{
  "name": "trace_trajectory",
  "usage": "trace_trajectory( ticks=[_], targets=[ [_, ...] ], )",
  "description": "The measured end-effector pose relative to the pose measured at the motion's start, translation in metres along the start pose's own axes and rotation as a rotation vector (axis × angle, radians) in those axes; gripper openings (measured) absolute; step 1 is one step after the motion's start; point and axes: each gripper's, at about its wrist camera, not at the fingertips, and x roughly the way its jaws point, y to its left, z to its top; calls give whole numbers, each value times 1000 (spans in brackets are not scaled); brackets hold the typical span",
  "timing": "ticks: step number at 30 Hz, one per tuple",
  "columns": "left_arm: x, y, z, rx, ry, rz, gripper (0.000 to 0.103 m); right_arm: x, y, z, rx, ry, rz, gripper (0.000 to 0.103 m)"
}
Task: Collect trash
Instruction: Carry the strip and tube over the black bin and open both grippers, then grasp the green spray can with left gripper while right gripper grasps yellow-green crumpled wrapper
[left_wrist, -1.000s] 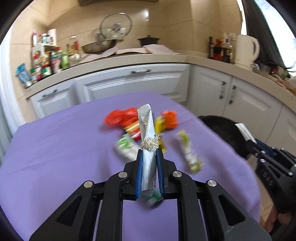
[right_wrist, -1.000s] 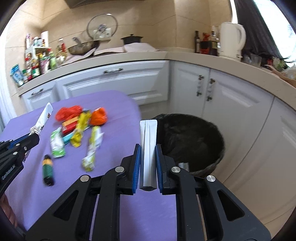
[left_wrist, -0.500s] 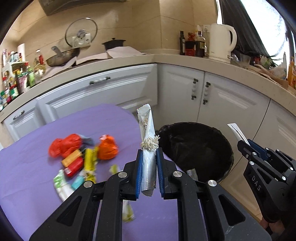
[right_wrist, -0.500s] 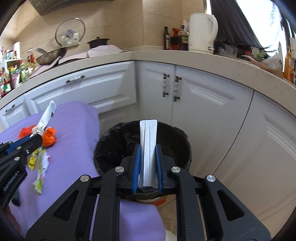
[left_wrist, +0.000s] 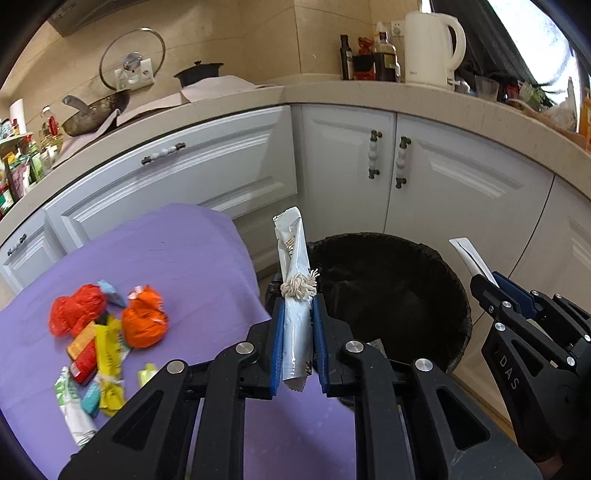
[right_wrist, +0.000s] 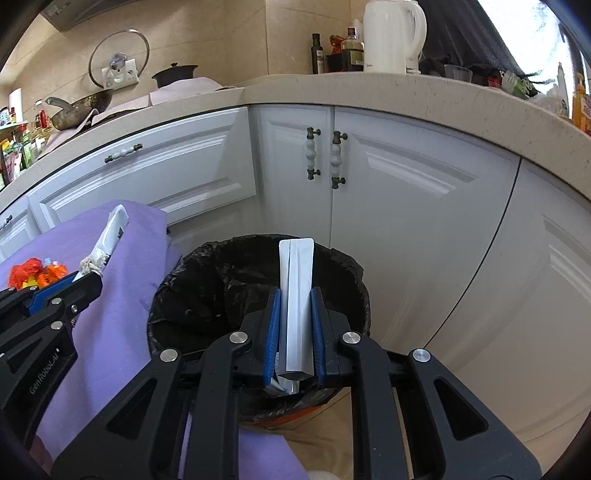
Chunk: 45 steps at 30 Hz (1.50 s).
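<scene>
Both tools clamped: left tool (left_wrist: 298, 332) on a silver wrapper (left_wrist: 293, 295) beside the tabletop (left_wrist: 177, 258) edge, right tool (right_wrist: 295, 325) on a white packet (right_wrist: 296, 295) above the bin (right_wrist: 258, 280), seemingly poised for dropping.

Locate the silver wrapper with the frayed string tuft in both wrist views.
Left wrist: silver wrapper at centre, clamped upright in the left hand-held gripper.
Right wrist: same wrapper at far left, slanting over the purple cloth.
Shared landmark: black trash bin.
</scene>
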Motion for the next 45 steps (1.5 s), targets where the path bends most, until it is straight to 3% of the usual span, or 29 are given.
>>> trace_trajectory(
  ticks=[8, 10, 12, 20, 29, 45],
  targets=[
    [27, -15, 7, 22, 54, -9, 16, 27, -9, 2, 12, 24, 3, 19],
    [33, -17, 9, 28, 78, -19, 21, 34, -11, 1, 18, 36, 20, 25],
    [35, -18, 9, 24, 85, -16, 38, 38, -14, 1, 26, 39, 13, 30],
    [27, -10, 10, -12, 68, -1, 43, 34, -14, -1, 42, 48, 4, 30],
    [-12, 20, -4, -59, 53, 22, 43, 4, 9, -7, 24, 44, 36, 30],
    [-89, 92, -62, -163, 45, 141, 43, -71, 68, -50, -39, 39, 119, 30]
  ],
)
